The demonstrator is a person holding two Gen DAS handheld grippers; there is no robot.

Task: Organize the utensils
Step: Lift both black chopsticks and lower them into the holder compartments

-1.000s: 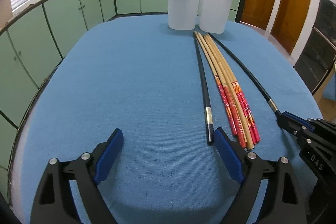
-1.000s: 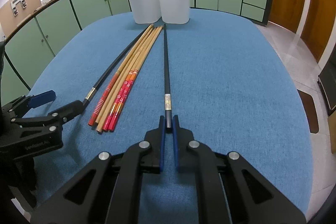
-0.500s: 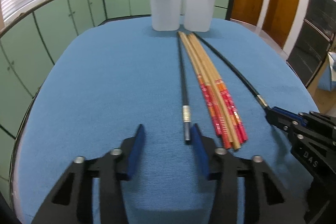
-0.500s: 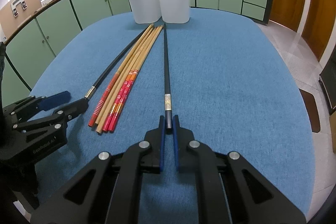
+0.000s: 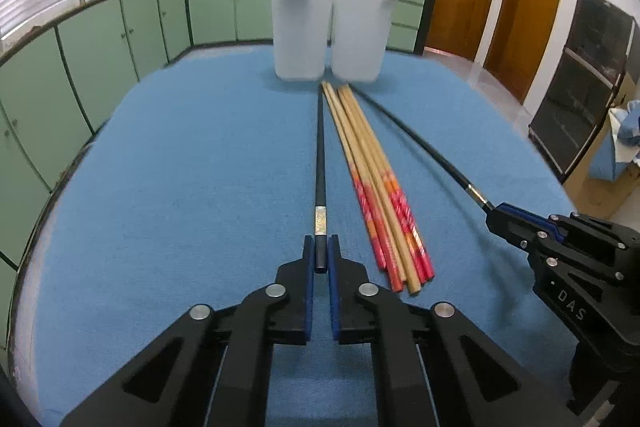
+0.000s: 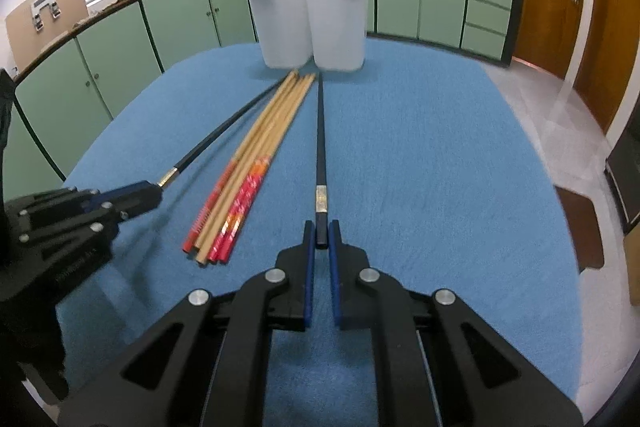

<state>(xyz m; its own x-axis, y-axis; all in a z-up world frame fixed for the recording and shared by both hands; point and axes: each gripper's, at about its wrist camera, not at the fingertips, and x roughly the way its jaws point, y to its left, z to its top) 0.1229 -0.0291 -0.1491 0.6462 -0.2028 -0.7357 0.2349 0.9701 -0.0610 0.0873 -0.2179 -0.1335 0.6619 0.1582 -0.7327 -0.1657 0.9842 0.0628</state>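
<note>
My left tongs (image 5: 321, 259) have just snapped shut on the left black chopstick (image 5: 320, 163) while my right tongs (image 6: 321, 237) keep pinching its twin (image 6: 321, 147), so both can go up to the holders (image 5: 328, 35) ahead.

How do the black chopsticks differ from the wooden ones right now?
Each black chopstick is clamped by its end in a hand-held gripper, left and right; the wooden chopsticks lie ungripped, bundled together. Black ones bear a metallic band; wooden ones have red-patterned ends. All point toward the white holders.

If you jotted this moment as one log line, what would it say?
left gripper: shut on black chopstick | right gripper: shut on second black chopstick | bamboo chopsticks: lying on blue tablecloth
</note>
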